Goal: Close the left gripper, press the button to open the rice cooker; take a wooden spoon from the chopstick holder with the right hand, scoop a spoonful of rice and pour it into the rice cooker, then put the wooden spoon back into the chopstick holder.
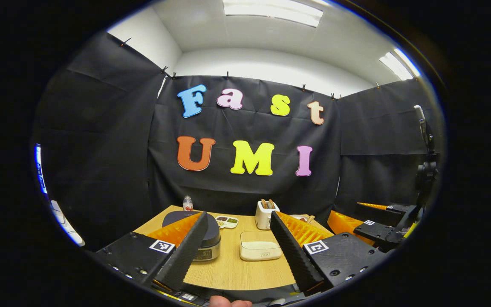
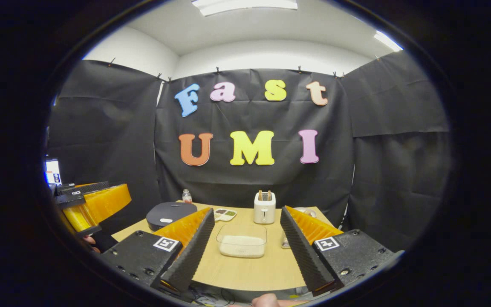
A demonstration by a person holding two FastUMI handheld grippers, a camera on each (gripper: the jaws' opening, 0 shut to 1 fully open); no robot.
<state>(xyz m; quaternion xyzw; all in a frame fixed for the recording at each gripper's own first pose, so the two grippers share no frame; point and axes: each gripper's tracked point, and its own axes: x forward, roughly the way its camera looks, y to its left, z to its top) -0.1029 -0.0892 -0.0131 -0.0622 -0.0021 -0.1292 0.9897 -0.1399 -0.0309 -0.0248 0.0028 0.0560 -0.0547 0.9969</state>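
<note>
wooden table (image 2: 245, 266), closed rice cooker (image 2: 171, 214), grippers apart

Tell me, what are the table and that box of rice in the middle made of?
The table looks like light wood or a wood-look laminate: pale, even tan with a smooth matte top. The rice box seems clear plastic: in the right gripper view you see through its walls to the white rice. It could be glass; I cannot tell.
</note>
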